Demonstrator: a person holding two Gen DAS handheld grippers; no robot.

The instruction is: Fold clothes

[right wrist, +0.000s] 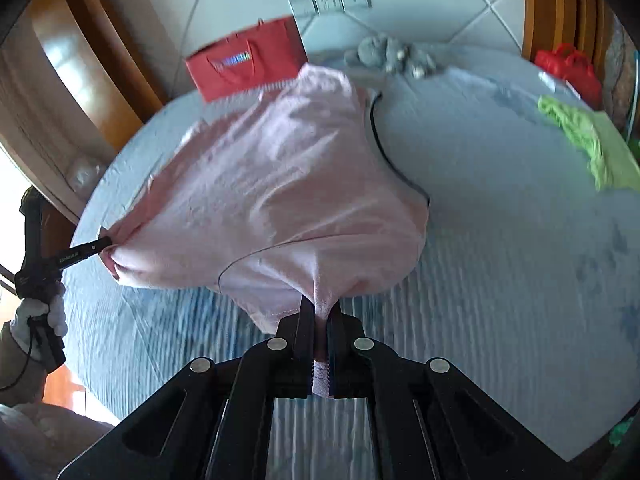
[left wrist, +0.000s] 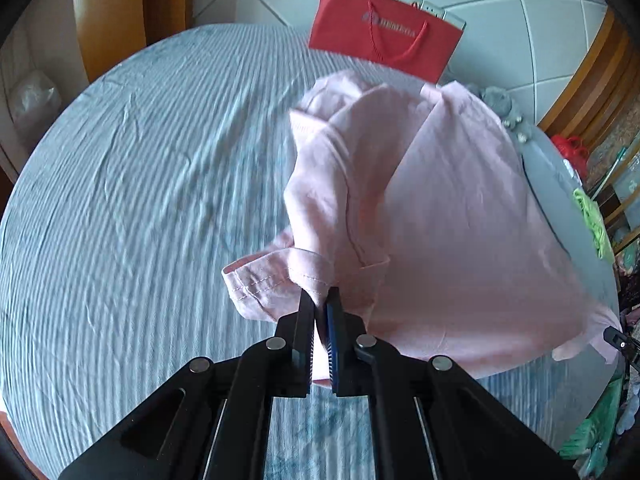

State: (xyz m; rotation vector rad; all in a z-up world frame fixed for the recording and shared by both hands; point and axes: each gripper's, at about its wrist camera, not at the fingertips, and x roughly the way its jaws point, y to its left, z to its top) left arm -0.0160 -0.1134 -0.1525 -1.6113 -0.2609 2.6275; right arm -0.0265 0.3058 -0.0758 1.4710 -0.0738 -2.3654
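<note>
A pale pink shirt (left wrist: 440,208) is held up above a bed with a blue-grey striped sheet (left wrist: 140,184). My left gripper (left wrist: 320,300) is shut on one corner of the shirt near a hemmed sleeve. My right gripper (right wrist: 320,308) is shut on another corner of the shirt (right wrist: 272,184). The shirt hangs stretched between the two. The left gripper also shows in the right wrist view (right wrist: 104,242) at the far left, pinching the cloth. The right gripper's tip shows at the right edge of the left wrist view (left wrist: 614,336).
A red paper bag (left wrist: 384,32) stands at the head of the bed against a white padded headboard (left wrist: 500,40). A grey soft toy (right wrist: 384,54) lies near it. A green garment (right wrist: 588,144) and a red bag (right wrist: 568,66) lie at the bed's right side.
</note>
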